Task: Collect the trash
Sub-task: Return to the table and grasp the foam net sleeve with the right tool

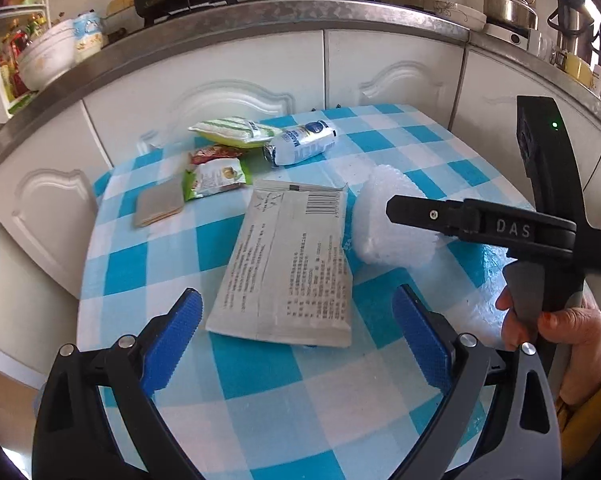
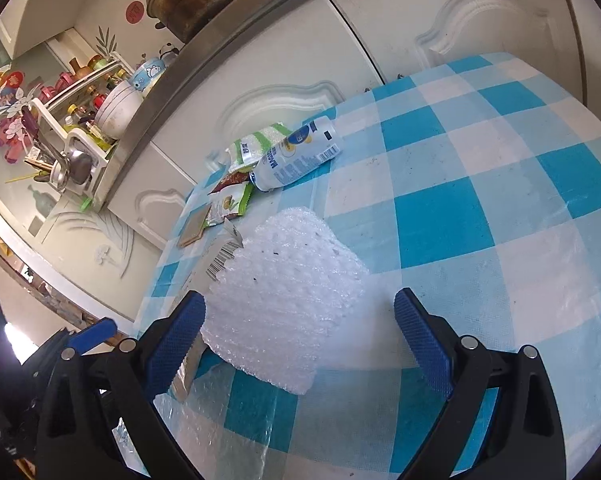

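Both grippers' jaws spread: left gripper (image 1: 296, 344) over grey packet (image 1: 288, 264), right gripper (image 2: 300, 344) over foam wad (image 2: 280, 300). Only the left view shows a hand (image 1: 556, 328).

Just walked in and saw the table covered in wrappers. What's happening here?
A person is clearing trash off a blue checked table with two handheld grippers. The left gripper is open around the near end of a grey printed pouch; the right gripper is open over a white foam net. Snack packets and a white bottle lie untouched.
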{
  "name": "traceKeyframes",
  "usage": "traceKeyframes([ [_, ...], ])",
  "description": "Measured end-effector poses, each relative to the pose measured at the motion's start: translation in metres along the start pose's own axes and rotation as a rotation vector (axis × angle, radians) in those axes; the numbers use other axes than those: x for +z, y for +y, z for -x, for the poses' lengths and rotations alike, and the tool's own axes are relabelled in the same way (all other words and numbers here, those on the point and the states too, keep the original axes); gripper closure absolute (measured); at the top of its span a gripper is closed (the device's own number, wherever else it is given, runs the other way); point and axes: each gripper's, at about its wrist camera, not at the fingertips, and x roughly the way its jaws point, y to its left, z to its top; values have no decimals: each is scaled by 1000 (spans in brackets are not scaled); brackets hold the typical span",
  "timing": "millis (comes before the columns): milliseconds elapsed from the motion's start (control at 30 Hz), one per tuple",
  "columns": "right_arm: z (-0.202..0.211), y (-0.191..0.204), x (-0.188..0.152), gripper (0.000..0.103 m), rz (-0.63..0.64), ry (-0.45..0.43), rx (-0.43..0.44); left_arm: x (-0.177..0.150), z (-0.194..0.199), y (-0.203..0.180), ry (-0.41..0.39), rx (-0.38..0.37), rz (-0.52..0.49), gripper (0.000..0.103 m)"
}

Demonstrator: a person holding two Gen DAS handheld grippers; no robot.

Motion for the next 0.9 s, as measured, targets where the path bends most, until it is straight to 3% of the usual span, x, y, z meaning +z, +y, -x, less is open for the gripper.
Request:
traceKeyframes([
  [367, 1, -7, 2, 9, -34, 0, 38, 19, -63, 25, 119, -132, 26, 7],
  [633, 1, -7, 3, 8, -37, 1, 46, 23, -80, 14, 125, -111, -7, 9],
  [900, 0, -2, 1, 11, -8, 10, 37, 17, -73, 17, 78, -109, 38, 13],
])
